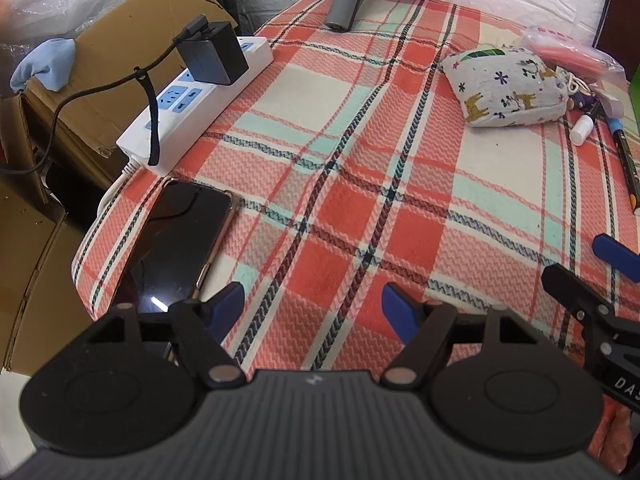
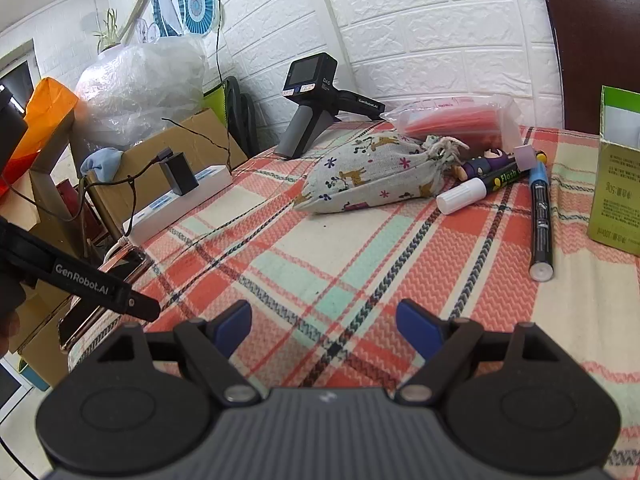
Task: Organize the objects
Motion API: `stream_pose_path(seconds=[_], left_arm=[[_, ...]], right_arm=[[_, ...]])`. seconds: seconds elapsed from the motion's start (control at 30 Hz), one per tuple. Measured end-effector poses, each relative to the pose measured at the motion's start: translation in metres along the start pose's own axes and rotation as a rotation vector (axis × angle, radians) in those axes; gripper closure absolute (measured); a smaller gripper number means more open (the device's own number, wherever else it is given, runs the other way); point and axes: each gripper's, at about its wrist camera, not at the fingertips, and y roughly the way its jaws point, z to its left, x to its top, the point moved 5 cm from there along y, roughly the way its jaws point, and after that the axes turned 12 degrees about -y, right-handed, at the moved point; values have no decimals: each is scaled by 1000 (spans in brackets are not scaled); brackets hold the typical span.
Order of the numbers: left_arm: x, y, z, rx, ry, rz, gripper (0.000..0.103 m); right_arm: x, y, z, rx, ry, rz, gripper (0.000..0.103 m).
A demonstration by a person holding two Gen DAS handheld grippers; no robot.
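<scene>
Nothing looks sorted yet: both the left gripper [image 1: 312, 300] and right gripper [image 2: 324, 320] hover spread and empty over the plaid cloth [image 2: 320, 264], while the drawstring pouch [image 2: 376, 176], markers [image 2: 541, 216] and figurine [image 2: 486, 162] lie clustered at the far right corner, all untouched.

We see a printed grey cloth drawstring pouch [image 2: 376, 174] lying flat near the plaid tablecloth's far edge; just beside its tied mouth a white-capped black marker [image 2: 476, 190], a blue-tipped black marker [image 2: 541, 216], a small purple figurine [image 2: 486, 160].
</scene>
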Motion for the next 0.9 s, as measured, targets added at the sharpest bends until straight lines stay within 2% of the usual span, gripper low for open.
stream_pose_path(seconds=[0.33, 0.6, 0.67, 0.77, 0.9], left_arm=[[-1, 0, -3, -18, -6, 35, 26], [2, -5, -9, -39, 3, 22, 26], [8, -6, -7, -69, -28, 6, 25], [30, -10, -11, -143, -54, -64, 25], [56, -9, -28, -266, -33, -148, 25]], right_arm=[[-1, 0, 1, 5, 4, -2, 19], [-1, 1, 1, 4, 5, -2, 18], [-1, 0, 2, -1, 0, 1, 18], [2, -3, 5, -23, -28, -8, 19], [16, -9, 9, -98, -152, -34, 19]])
